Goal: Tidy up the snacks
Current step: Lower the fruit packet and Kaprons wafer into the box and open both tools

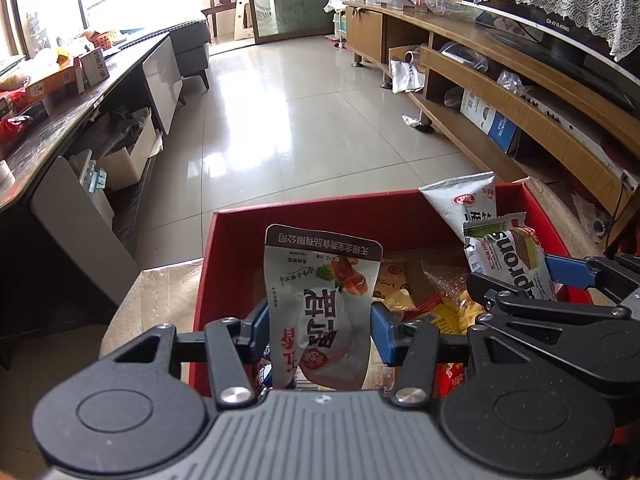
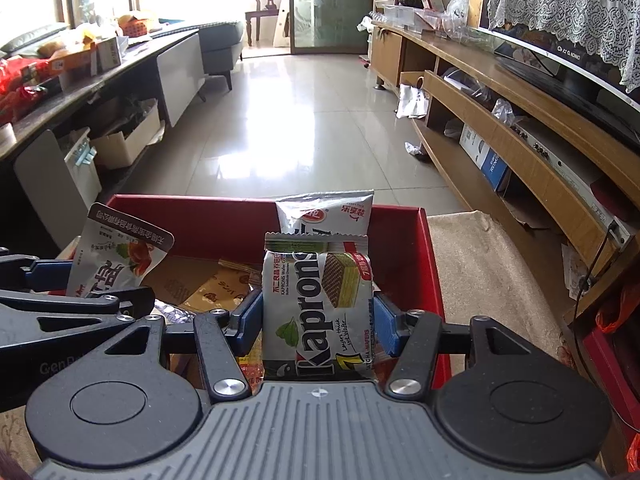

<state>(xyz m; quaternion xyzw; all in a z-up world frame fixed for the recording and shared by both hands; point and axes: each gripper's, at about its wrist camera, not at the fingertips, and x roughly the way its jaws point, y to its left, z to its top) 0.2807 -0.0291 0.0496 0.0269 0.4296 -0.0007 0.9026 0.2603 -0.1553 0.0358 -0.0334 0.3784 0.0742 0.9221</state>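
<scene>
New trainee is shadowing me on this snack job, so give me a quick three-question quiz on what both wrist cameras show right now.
1. True or false: the left gripper grips a silver meat-snack pouch.
2. Multiple choice: the right gripper holds A) a can, B) a Kaprons wafer pack, C) nothing.
3. Short answer: what container lies beneath both grippers, and what leans against its far wall?

Key
1. True; the blue fingers press both sides of the pouch.
2. B.
3. A red box with loose snacks in it; a white snack packet stands against the far wall.
</scene>
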